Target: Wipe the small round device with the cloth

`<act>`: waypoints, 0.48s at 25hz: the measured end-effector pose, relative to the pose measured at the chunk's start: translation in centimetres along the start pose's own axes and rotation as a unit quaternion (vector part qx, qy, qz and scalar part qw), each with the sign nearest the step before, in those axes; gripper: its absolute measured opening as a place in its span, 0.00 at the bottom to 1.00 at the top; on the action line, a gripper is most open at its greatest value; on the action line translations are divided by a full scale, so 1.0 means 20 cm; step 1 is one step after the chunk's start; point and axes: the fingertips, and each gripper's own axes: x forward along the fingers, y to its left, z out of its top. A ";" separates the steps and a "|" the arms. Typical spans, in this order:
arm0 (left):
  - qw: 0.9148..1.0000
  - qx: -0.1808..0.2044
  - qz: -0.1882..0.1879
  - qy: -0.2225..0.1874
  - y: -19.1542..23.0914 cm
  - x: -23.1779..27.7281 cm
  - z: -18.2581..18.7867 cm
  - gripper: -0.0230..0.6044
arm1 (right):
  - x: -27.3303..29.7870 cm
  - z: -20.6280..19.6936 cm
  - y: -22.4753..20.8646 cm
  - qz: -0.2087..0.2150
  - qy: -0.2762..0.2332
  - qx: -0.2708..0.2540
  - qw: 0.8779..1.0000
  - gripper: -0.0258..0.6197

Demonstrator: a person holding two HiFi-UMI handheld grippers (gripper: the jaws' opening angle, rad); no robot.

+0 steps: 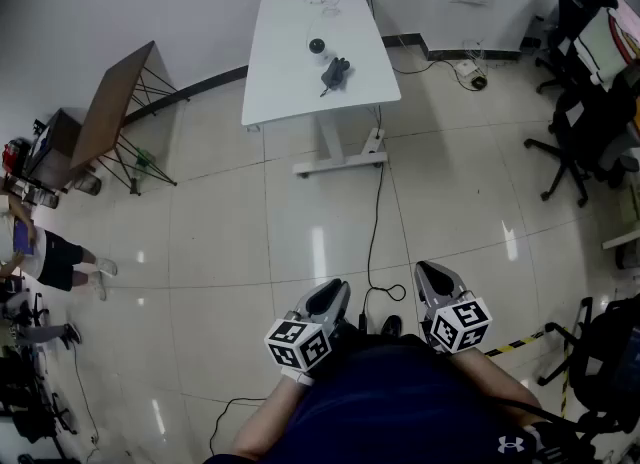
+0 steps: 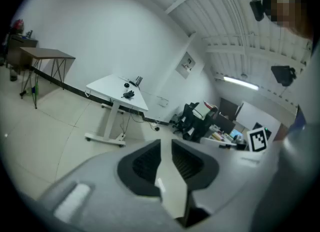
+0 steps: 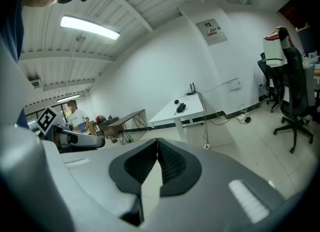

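Far left, a person (image 1: 45, 257) is seen standing on the tiled floor (image 1: 220, 252), next to dark clutter at the frame edge. A brown table (image 1: 115, 112) on thin black legs is set near the wall. At centre top, a white desk (image 1: 290, 72) is placed well apart from both grippers. The small round device (image 1: 317, 46) is seen on its top, with the dark cloth (image 1: 336, 72) just beside it, nearer the desk's front edge. Whether the two touch cannot be told. A black cable (image 1: 378, 212) is run from the desk foot across the open floor toward the body of the person holding the grippers. The left gripper (image 1: 332, 290) is held low and close to the body, clenched down to a thin slit, with nothing gripped. The right gripper (image 1: 432, 272) is held alongside it, jaws pressed together and likewise empty. To their right, a yellow-black strip (image 1: 520, 342) is laid on the floor. Far right, black office chairs (image 1: 580, 142) are grouped by the wall.
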 end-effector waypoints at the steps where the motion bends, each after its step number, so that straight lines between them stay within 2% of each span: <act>1: 1.000 -0.001 0.001 0.000 0.00 0.02 0.00 0.15 | 0.01 0.00 -0.03 0.000 0.003 -0.003 1.000 0.06; 7: 1.000 -0.012 0.013 -0.004 0.08 0.14 0.08 0.15 | 0.11 0.04 -0.16 -0.008 0.010 0.000 1.000 0.06; 12: 1.000 -0.017 -0.022 -0.007 0.15 0.30 0.21 0.15 | 0.28 0.12 -0.22 -0.024 0.010 -0.005 1.000 0.06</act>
